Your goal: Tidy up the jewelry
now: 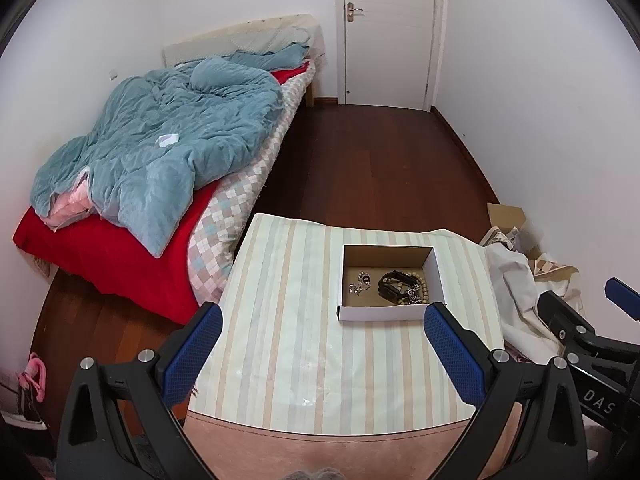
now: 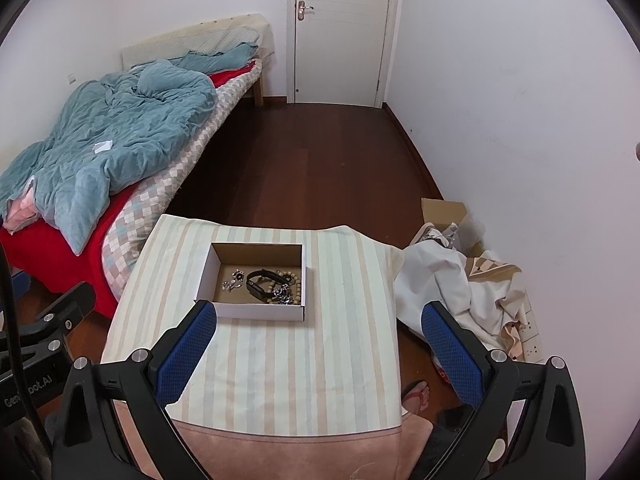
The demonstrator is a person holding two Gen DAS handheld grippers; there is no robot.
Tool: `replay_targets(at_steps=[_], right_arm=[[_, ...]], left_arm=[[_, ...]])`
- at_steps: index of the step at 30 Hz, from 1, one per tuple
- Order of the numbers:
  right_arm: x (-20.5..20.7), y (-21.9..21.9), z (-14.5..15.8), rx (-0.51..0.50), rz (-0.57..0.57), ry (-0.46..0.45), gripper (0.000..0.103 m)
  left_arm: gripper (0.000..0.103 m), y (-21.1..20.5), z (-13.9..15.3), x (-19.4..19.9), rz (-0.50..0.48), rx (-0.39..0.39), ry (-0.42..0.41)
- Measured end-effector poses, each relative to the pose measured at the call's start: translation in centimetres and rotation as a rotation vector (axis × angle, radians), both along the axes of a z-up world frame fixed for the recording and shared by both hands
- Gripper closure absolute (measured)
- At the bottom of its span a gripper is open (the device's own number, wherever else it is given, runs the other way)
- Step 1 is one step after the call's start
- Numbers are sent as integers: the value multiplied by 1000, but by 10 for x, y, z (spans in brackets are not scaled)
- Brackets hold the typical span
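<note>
A shallow white cardboard box point(image 1: 384, 313) point(image 2: 256, 310) with a brown inside stands on the striped table point(image 1: 304, 360) point(image 2: 280, 364). Inside lie a silver chain piece point(image 1: 360, 282) point(image 2: 233, 279), a black band point(image 1: 394, 283) point(image 2: 258, 282) and a string of wooden beads point(image 1: 421, 289) point(image 2: 291, 280) with silver links. My left gripper point(image 1: 324, 312) is open and empty, near the table's front, below the box. My right gripper point(image 2: 320, 310) is open and empty, to the right of the box's near edge. The right gripper also shows at the right edge of the left wrist view point(image 1: 580, 328).
A bed point(image 1: 168, 168) point(image 2: 100, 160) with a teal duvet and red blanket stands left of the table. A pile of white cloth and cardboard point(image 1: 520, 272) point(image 2: 460, 264) lies on the floor at the right. A closed white door point(image 1: 388, 28) point(image 2: 340, 28) is at the back. A foot in a sandal point(image 2: 416, 394) is beside the table.
</note>
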State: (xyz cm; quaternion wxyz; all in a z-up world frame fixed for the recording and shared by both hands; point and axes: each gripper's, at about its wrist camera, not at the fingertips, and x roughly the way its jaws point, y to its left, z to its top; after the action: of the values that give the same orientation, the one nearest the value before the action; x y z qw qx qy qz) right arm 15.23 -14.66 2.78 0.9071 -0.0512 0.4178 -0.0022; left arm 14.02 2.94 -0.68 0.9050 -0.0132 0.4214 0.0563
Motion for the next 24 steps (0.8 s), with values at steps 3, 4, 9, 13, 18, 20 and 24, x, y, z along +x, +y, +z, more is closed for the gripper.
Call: replay_targets(at_steps=[3, 4, 9, 13, 18, 20, 24], right_arm=[[-1, 0, 0, 0, 0, 0, 0], [-1, 1, 0, 1, 1, 1, 0], [-2, 2, -1, -5, 2, 1, 0], [-4, 3, -2, -6, 3, 2, 0], [-4, 3, -2, -6, 4, 4, 0], [-4, 3, -3, -6, 3, 6, 0], [-5, 3, -3, -6, 6, 7, 0]], left_arm=[[0, -2, 0, -1, -7, 10, 0], [0, -2, 0, -1, -7, 10, 1], [0, -2, 0, -1, -7, 10, -1], [0, -2, 0, -2, -7, 11, 0], [0, -2, 1, -5, -11, 12, -2], [0, -2, 1, -5, -12, 11, -2], [0, -3, 1, -5, -9, 12, -2]])
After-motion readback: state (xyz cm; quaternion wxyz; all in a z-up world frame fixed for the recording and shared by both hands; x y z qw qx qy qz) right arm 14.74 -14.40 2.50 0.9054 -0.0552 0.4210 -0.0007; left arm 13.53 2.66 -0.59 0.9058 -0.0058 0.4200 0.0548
